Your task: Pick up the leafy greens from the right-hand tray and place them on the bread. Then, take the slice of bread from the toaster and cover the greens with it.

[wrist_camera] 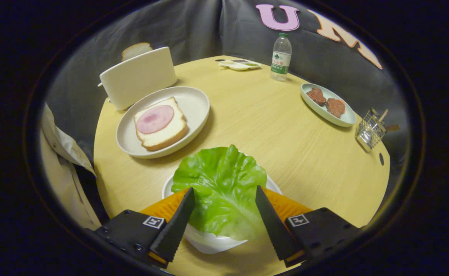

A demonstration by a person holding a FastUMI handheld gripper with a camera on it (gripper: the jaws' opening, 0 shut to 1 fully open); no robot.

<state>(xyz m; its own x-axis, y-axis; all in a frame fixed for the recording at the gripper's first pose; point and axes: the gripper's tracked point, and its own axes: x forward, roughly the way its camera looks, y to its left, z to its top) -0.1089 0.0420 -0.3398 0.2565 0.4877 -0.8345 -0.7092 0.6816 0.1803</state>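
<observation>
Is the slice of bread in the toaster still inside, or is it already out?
Inside: the bread slice sticks up from the toaster. The gripper is open around the lettuce leaf.

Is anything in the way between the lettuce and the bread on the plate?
Nothing visible. The lettuce leaf lies between the open gripper fingers, and only bare table separates it from the ham-topped bread.

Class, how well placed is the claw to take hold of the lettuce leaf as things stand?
Probably well placed. The claw stands open with the lettuce leaf lying between its fingers on a white dish, and nothing sits in the way. Whether the fingers already touch the leaf is unclear.
</observation>
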